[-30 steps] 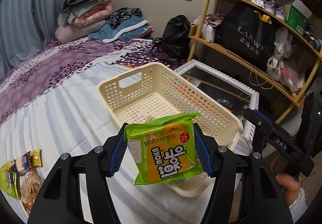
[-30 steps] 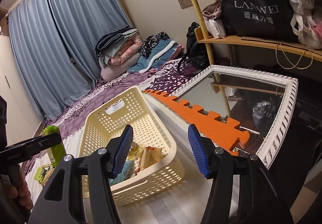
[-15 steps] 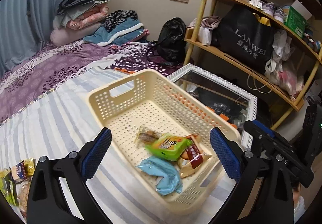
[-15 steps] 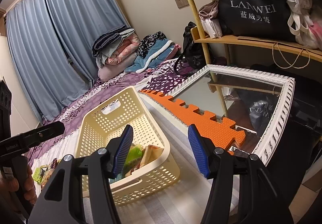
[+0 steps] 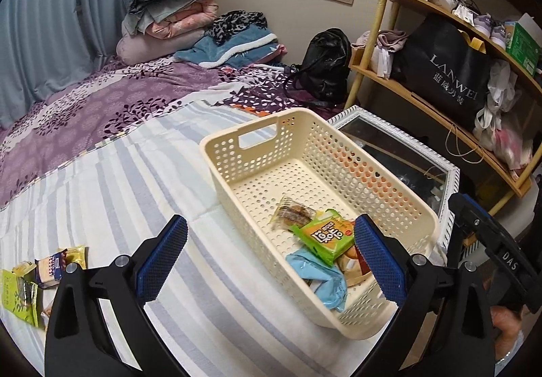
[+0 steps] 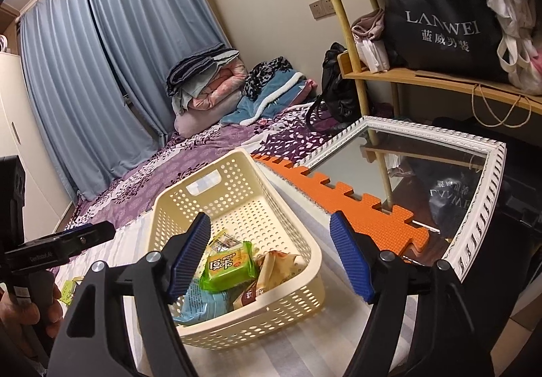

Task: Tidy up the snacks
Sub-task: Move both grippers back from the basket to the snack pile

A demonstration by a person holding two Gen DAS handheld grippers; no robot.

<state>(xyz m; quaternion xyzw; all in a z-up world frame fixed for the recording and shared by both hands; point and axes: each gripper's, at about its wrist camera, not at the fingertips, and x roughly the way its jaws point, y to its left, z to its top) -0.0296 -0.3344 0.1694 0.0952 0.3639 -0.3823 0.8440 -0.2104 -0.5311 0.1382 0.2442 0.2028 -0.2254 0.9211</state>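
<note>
Left wrist view: my left fingers (image 5: 271, 256) have just opened, empty; right fingers (image 6: 271, 256) have just been opening, empty. Cream perforated plastic basket (image 5: 399, 194) sits near bed (image 5: 135, 180) edge; bumping may tip it.

A cream perforated plastic basket (image 5: 305, 153) holds a bright green snack packet with an orange panel (image 5: 324, 235) and a pale blue crinkled wrapper (image 5: 321, 278). It sits on a white sheet striped in grey-blue (image 5: 101, 194), beside a purple bedspread with dark leaf print (image 5: 111, 106). An orange foam puzzle mat (image 6: 366, 217) lies by a white-framed mirror (image 6: 474, 228).
</note>
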